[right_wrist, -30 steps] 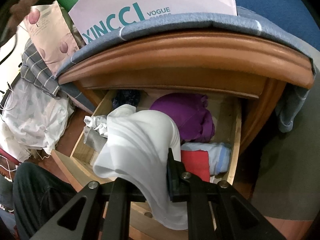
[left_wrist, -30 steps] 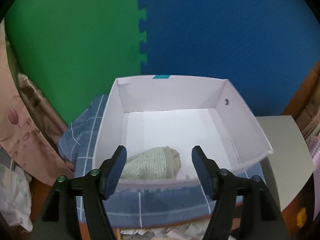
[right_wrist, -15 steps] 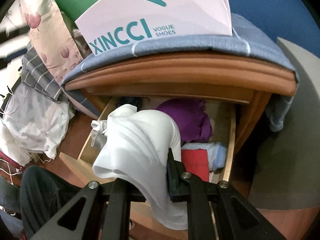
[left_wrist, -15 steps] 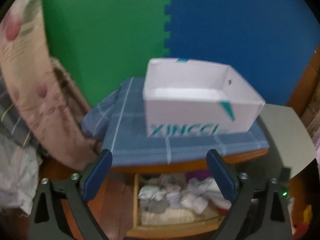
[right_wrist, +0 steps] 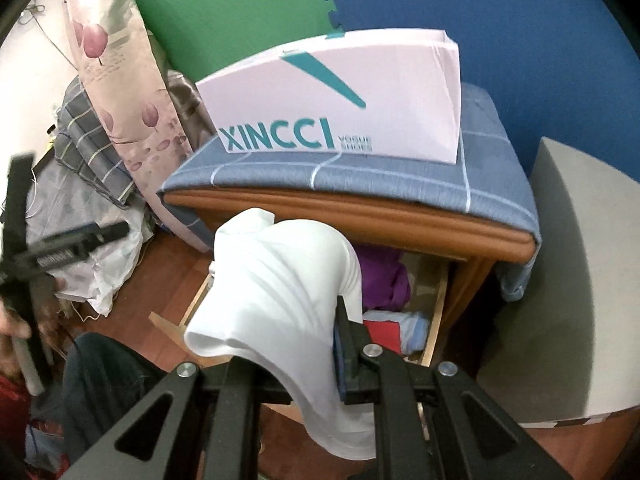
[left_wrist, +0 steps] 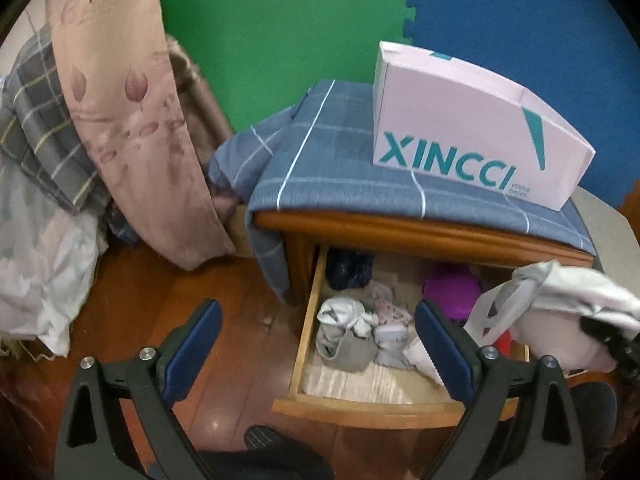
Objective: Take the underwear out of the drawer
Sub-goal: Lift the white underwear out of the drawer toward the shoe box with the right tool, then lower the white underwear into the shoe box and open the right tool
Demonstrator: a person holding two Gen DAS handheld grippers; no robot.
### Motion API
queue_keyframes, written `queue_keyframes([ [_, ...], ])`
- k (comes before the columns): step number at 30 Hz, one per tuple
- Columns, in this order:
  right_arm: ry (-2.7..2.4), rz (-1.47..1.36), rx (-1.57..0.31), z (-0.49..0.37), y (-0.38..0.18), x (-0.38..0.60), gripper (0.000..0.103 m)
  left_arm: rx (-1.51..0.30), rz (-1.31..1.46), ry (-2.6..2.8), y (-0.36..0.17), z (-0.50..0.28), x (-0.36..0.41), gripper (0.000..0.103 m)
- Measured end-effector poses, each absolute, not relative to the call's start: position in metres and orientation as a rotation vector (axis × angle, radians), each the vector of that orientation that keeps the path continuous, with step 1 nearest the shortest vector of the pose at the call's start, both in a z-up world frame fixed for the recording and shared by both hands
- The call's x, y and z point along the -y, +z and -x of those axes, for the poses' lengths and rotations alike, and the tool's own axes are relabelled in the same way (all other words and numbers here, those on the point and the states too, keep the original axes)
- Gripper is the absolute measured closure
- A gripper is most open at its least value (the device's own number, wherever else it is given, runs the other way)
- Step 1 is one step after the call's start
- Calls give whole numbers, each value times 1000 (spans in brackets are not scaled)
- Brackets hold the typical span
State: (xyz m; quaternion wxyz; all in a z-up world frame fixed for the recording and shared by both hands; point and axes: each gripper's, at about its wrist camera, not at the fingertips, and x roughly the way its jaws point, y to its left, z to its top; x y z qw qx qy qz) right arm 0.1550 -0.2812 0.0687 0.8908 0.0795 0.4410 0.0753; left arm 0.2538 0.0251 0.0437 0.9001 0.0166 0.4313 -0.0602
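Note:
The wooden drawer (left_wrist: 372,402) stands pulled out under the bedside cabinet, full of rolled underwear and socks (left_wrist: 352,332), with a purple garment (left_wrist: 452,288) at the back. My right gripper (right_wrist: 304,344) is shut on a white piece of underwear (right_wrist: 280,288) and holds it above the drawer's front; it also shows in the left wrist view (left_wrist: 560,304). My left gripper (left_wrist: 316,344) is open and empty, low over the floor at the drawer's left front. The white XINCCI box (left_wrist: 464,140) sits on the cabinet top.
A blue checked cloth (left_wrist: 320,168) covers the cabinet top. A pink flowered curtain (left_wrist: 120,100) and bedding (left_wrist: 36,240) lie to the left. A grey pad (right_wrist: 560,300) is right of the cabinet. Green and blue foam mats line the wall.
My left gripper has dropped from above the box, where it looked down on a rolled garment inside, to floor level before the drawer. My right gripper has lifted the white underwear higher and back.

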Motion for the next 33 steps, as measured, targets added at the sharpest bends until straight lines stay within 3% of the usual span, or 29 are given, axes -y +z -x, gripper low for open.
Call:
queue_keyframes([
  [6,158,-153,-881,-148,104,282,90,-921,-17,-115,29,-250,-25,7],
  [14,176,-134,-738,-152,192,285,90,-945,17,-104,20,-249,-32,7],
  [23,129,-78,-578,-205,286,285,90,-945,5,-100,17,-246,-33,7],
  [33,-11,-5,-662,-327,271,294,90,-938,-17,-75,11,-246,-42,7],
])
